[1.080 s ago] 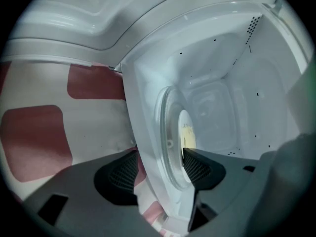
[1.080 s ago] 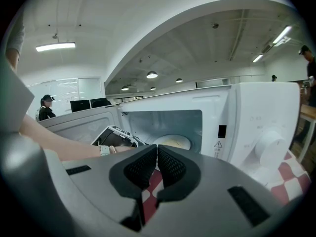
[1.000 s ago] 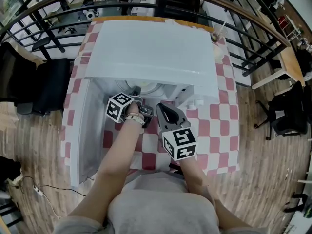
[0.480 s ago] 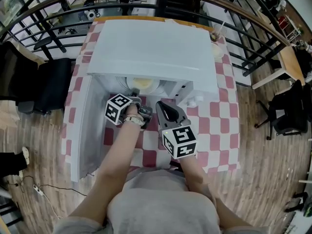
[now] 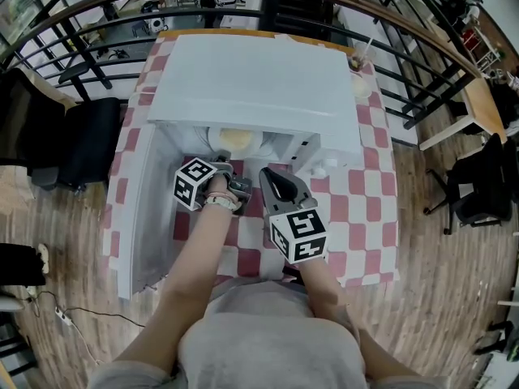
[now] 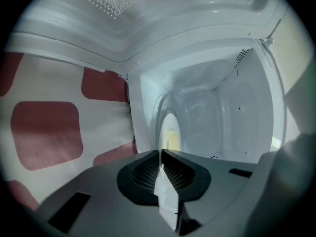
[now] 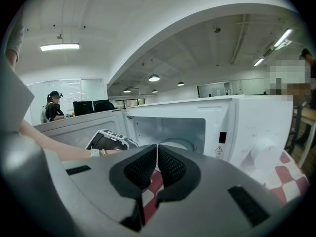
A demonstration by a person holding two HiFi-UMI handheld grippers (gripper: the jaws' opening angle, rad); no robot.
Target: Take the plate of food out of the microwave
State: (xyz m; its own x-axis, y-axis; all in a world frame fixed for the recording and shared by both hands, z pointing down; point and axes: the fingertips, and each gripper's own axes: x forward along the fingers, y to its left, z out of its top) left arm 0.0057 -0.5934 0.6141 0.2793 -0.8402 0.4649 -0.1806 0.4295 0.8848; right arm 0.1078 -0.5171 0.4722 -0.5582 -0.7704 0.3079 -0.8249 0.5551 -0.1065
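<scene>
The white microwave [image 5: 251, 79] stands on the checkered table with its door [image 5: 134, 217] swung open to the left. Inside lies a white plate [image 5: 235, 138] with yellow food on it. My left gripper [image 5: 225, 164] reaches into the mouth; its jaws are closing. In the left gripper view the plate [image 6: 170, 132] runs edge-on, and its white rim sits pinched between the left gripper's [image 6: 161, 154] dark pads. My right gripper [image 5: 269, 178] hovers in front of the microwave, shut with nothing in it. From the right gripper [image 7: 157, 149] view I see the open cavity [image 7: 170, 127].
A red and white checkered cloth [image 5: 357, 209] covers the table. A cup with a straw [image 5: 361, 75] stands at the back right beside the microwave. A curved railing [image 5: 389, 23] runs behind the table. The open door blocks the left side.
My left gripper has drawn slightly back toward me, and more of the plate with its yellow food shows at the microwave's mouth. The right gripper has stayed put.
</scene>
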